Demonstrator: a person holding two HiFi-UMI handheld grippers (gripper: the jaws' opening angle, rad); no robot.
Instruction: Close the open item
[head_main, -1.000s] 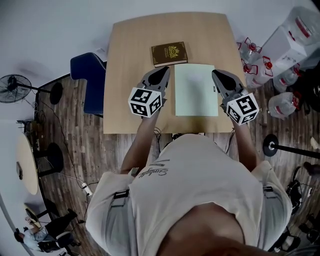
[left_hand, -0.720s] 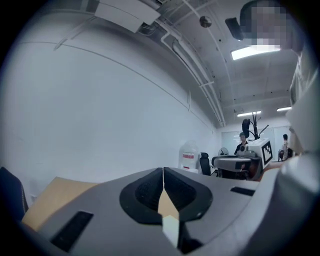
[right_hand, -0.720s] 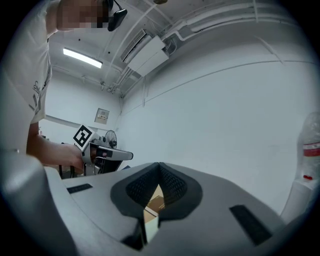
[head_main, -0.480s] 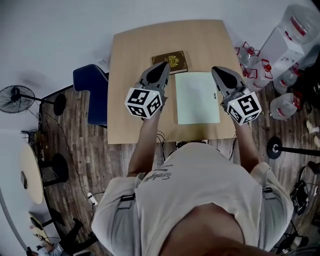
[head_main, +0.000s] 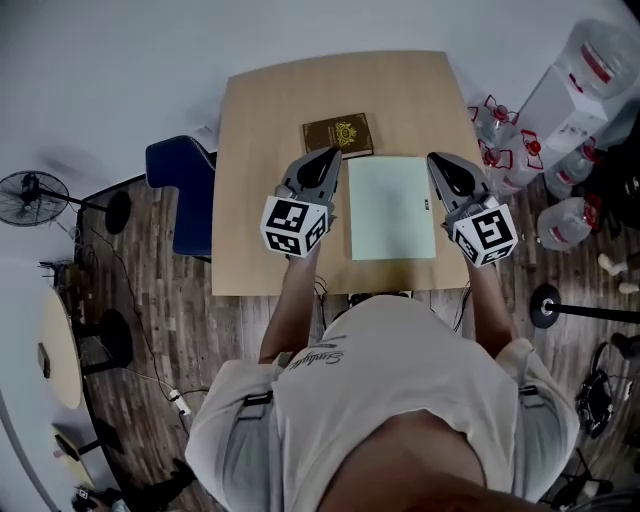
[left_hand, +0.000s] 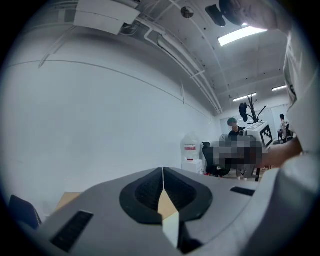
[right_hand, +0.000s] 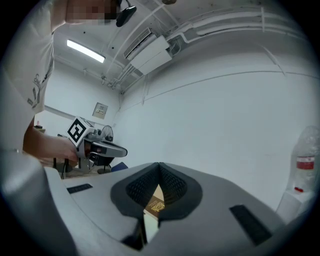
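A pale green flat rectangular item (head_main: 391, 207) lies shut on the wooden table (head_main: 260, 120), with a brown book (head_main: 338, 135) just beyond it. My left gripper (head_main: 335, 152) hovers at the item's left edge and is shut with nothing in it. My right gripper (head_main: 433, 157) hovers at its right edge, also shut and empty. In the left gripper view the jaws of the left gripper (left_hand: 163, 170) meet tip to tip. Those of the right gripper (right_hand: 159, 165) meet the same way, and the brown book (right_hand: 156, 205) shows through the gap below.
A blue chair (head_main: 180, 190) stands at the table's left side. Large water bottles (head_main: 560, 130) crowd the floor on the right, with a stand base (head_main: 545, 295) nearby. A fan (head_main: 25, 185) and a round table (head_main: 55, 330) are far left.
The head view has shifted a little. My left gripper has drawn back from the brown book's edge. Both grippers stay shut on either side of the pale item.
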